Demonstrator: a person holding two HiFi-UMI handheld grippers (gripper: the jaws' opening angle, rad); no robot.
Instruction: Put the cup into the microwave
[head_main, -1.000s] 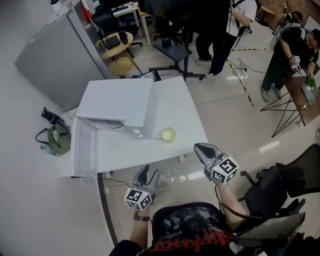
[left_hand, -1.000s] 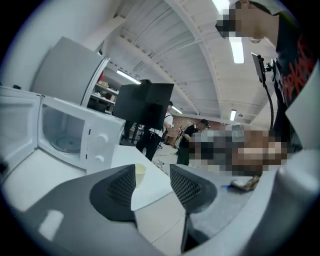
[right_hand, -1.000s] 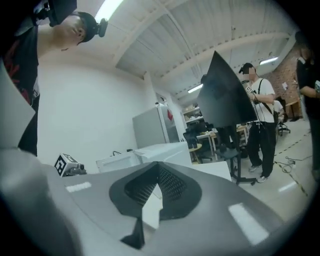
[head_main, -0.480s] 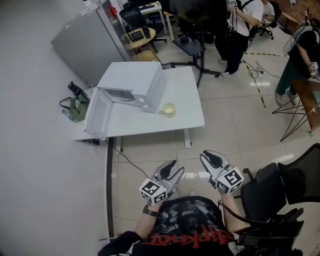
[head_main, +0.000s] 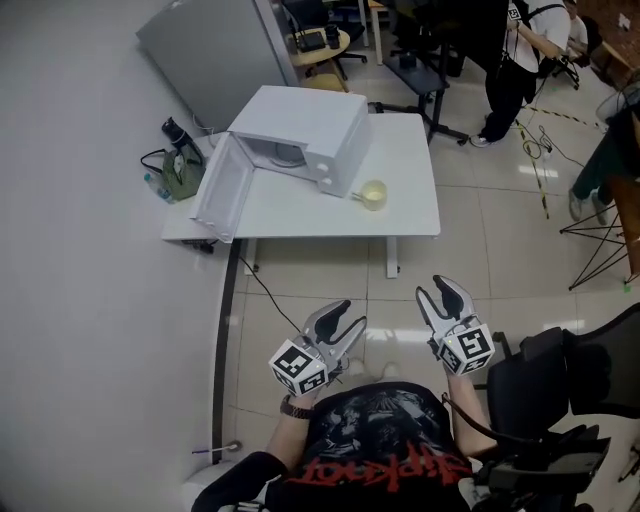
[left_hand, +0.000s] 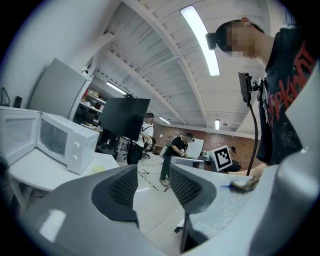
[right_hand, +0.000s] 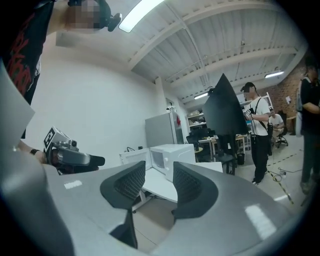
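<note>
A pale yellow cup (head_main: 373, 194) stands on the white table (head_main: 410, 215), just right of the white microwave (head_main: 300, 135), whose door (head_main: 218, 188) hangs open to the left. Both grippers are held close to the person's chest, well short of the table. My left gripper (head_main: 345, 318) is open with nothing between its jaws; in its own view (left_hand: 152, 172) it points past the microwave (left_hand: 65, 142). The jaws of my right gripper (head_main: 437, 290) have just been opening and are empty; its own view (right_hand: 159, 172) faces the microwave (right_hand: 170, 155).
A grey cabinet (head_main: 215, 50) stands behind the table, with a green bag (head_main: 180, 170) on the floor beside it. At my right is a black office chair (head_main: 560, 380). People (head_main: 520, 60) stand at the back right. A cable runs down from the table's left end.
The table with the microwave and cup now lies farther off and higher in the head view. Both grippers have drawn back toward the person's body. The right jaws have parted.
</note>
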